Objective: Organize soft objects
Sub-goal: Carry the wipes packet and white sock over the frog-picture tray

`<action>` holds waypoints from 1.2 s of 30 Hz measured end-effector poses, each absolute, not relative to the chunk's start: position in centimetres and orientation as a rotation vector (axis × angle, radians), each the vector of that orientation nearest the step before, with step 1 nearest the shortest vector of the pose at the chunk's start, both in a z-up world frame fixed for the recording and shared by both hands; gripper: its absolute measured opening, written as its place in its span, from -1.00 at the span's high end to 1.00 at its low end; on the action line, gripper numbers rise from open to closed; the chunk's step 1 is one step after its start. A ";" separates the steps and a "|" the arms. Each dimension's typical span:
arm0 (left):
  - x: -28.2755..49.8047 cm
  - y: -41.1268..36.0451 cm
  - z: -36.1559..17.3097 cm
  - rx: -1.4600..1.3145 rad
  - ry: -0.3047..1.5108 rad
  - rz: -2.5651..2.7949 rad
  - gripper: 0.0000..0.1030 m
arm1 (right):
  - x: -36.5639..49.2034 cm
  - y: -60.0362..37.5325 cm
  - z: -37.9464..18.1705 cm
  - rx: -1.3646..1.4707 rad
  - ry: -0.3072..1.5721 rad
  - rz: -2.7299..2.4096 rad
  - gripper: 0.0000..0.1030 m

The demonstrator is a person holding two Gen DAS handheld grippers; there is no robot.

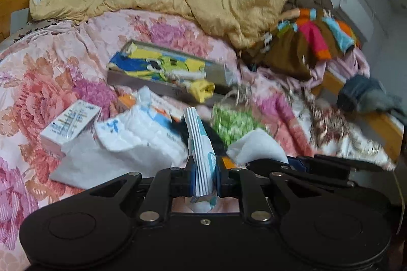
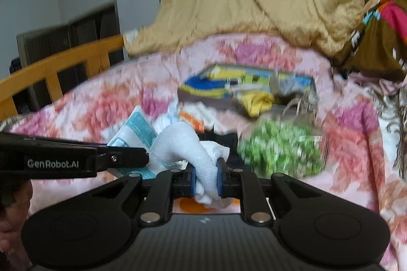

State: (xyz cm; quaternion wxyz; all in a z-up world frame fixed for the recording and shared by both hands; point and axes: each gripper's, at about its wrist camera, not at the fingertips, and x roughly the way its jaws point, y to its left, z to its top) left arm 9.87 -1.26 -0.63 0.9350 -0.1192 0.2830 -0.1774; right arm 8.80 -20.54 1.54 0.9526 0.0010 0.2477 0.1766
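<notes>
Woven white cloth (image 2: 183,143); glossy floral bedspread (image 1: 51,82).

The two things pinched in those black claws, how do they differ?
The left gripper holds a flat, folded white-and-teal cloth, standing stiffly on edge. The right gripper holds a plain white cloth, bunched and drooping. The folded one shows stacked layers; the white one is a crumpled wad. Both are soft fabric, clamped tight.
</notes>
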 end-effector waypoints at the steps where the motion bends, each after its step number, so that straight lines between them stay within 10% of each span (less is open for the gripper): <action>1: 10.0 -1.0 -0.3 -0.260 0.568 -0.355 0.71 | 8.9 -20.7 1.9 0.008 0.480 0.359 0.67; 19: 21.7 -2.6 3.4 -0.351 0.461 -0.266 0.71 | 22.6 -24.0 4.3 0.083 0.257 0.302 0.66; 36: 40.6 -9.0 2.7 -0.098 0.489 -0.177 0.71 | 37.2 -28.6 1.9 0.241 0.425 0.242 0.63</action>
